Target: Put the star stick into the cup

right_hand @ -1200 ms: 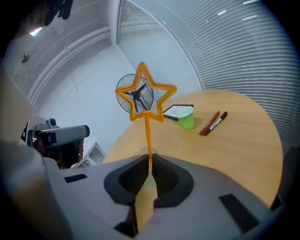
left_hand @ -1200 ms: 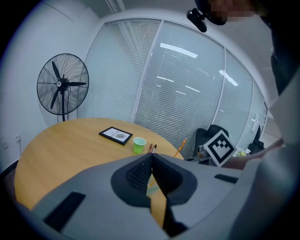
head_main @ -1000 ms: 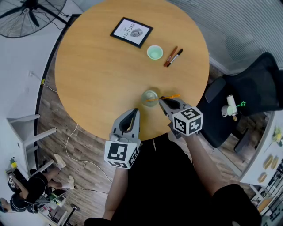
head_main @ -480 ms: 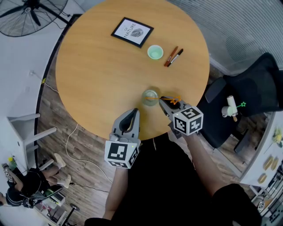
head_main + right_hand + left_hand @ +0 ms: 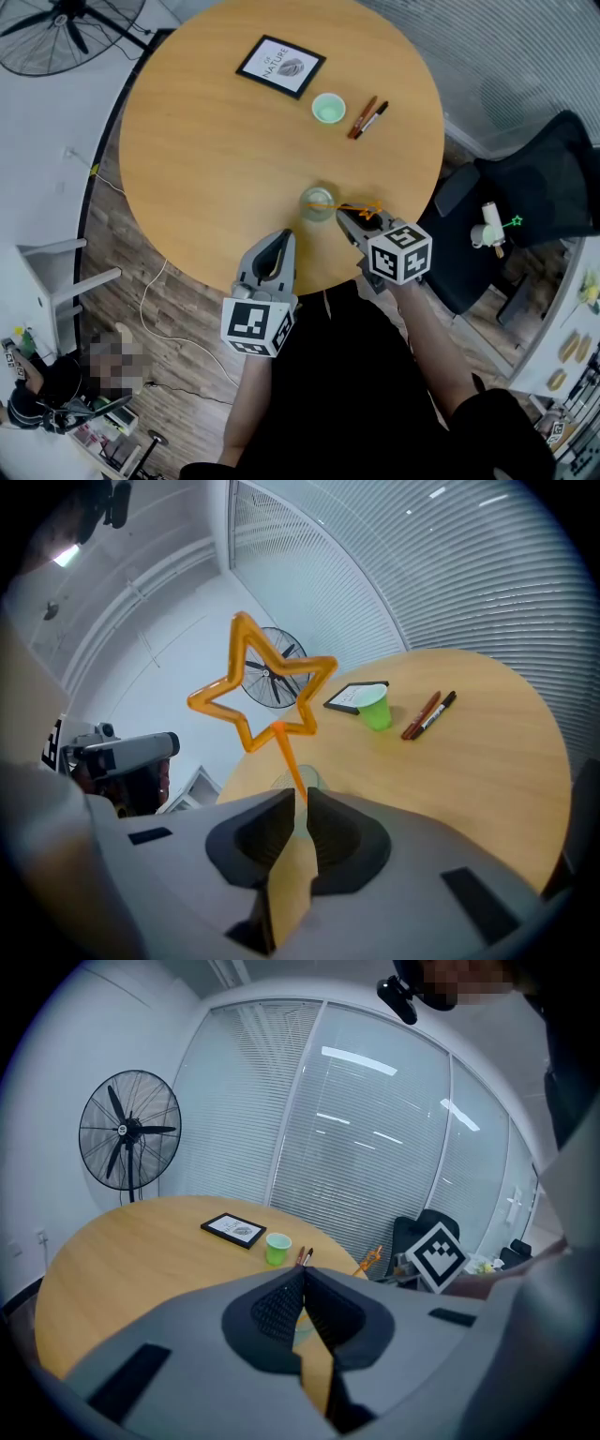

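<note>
An orange star stick [image 5: 371,211] is clamped in my right gripper [image 5: 347,218], which is shut on its thin stem. In the right gripper view the star [image 5: 262,695] rises above the jaws, the stem running down between them. A clear cup [image 5: 319,203] stands on the round wooden table [image 5: 216,159] near its front edge, just left of the right gripper; the stem's free end reaches over its rim. The cup [image 5: 289,782] shows just beyond the right jaws. My left gripper [image 5: 283,240] hovers at the table's front edge, shut and empty, below-left of the cup.
Farther back on the table are a small green cup [image 5: 328,110], two markers [image 5: 367,119] and a framed picture [image 5: 279,67]. A black chair [image 5: 525,202] stands right of the table, a floor fan [image 5: 56,28] at the far left.
The star stick has turned in my right gripper: the star end now stands by the jaws and the stem points at the clear cup. The left gripper has stayed put.
</note>
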